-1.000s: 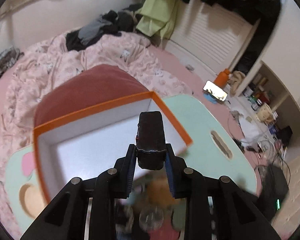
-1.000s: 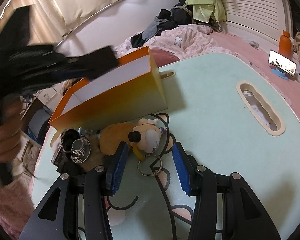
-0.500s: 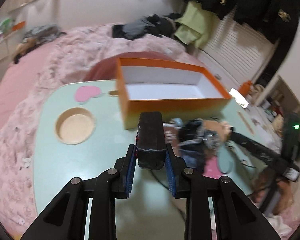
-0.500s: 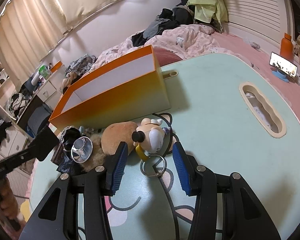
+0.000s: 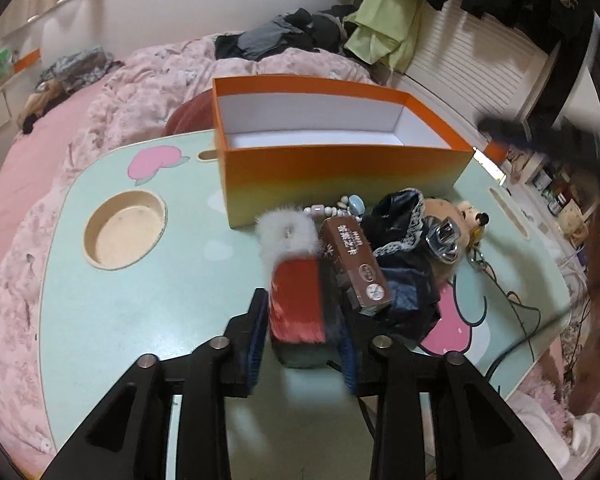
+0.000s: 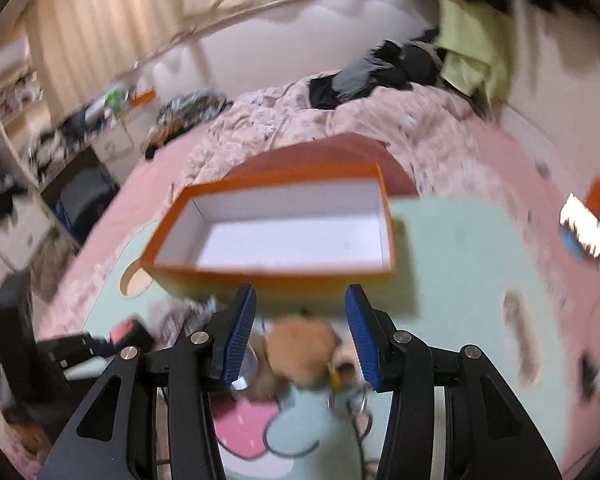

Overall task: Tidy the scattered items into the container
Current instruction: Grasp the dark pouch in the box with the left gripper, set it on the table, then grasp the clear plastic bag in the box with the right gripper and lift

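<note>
An orange box [image 5: 340, 168] with a white inside stands empty at the back of the mint table [image 5: 140, 280]. In front of it lies a heap: white fur piece [image 5: 286, 232], brown carton [image 5: 356, 264], black lace cloth [image 5: 400, 240], plush toy [image 5: 460, 216]. My left gripper [image 5: 302, 304] is low over the table, its jaws opening. A red and black box [image 5: 296, 304] sits tilted and loose between them. My right gripper [image 6: 300, 292] hangs open above the plush toy [image 6: 300, 348], with nothing between its fingers. The orange box [image 6: 284, 278] is just beyond it.
A round cup recess [image 5: 124, 232] is sunk into the table's left side. A black cable [image 5: 512, 312] runs over the right part. Pink bedding [image 5: 148, 88] surrounds the table. A lit phone [image 6: 584, 228] stands at the far right. The right-wrist view is blurred.
The left gripper came down from over the orange box to the table in front, and its jaws widened around the box, which tipped. The right gripper rose and rolled above the plush toy.
</note>
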`<state>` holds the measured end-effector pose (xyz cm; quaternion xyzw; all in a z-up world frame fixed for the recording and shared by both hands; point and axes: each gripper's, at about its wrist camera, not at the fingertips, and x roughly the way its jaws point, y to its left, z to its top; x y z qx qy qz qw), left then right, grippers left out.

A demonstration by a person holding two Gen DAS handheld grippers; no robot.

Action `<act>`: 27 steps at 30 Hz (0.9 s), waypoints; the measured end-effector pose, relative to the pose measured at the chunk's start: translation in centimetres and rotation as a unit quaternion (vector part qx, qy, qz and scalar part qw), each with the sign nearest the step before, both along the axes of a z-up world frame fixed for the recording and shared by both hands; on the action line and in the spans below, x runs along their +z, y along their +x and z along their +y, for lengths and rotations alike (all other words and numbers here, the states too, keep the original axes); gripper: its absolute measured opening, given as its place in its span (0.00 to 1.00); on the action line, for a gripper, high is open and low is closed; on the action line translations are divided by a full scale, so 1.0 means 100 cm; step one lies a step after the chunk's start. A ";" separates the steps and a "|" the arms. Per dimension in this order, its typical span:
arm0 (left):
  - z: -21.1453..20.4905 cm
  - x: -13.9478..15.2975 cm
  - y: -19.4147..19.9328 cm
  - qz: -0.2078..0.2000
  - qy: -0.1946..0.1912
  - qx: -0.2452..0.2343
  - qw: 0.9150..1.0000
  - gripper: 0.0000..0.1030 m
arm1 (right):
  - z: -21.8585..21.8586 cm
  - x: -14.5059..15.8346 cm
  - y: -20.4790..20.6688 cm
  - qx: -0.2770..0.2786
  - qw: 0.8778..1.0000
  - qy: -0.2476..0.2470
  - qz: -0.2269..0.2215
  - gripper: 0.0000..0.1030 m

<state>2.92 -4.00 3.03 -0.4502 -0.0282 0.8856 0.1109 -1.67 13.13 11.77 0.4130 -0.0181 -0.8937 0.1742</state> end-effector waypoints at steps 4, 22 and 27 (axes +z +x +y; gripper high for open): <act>0.002 -0.003 0.004 0.021 0.008 0.007 1.000 0.67 | -0.031 -0.001 -0.056 0.034 0.995 0.026 -0.091 0.46; -0.001 -0.018 0.006 0.036 0.029 0.037 0.998 0.81 | -0.074 -0.060 -0.094 0.038 0.977 0.113 -0.177 0.46; -0.001 -0.017 0.006 0.036 0.027 0.037 0.998 0.82 | -0.078 -0.061 -0.094 0.038 0.977 0.116 -0.176 0.46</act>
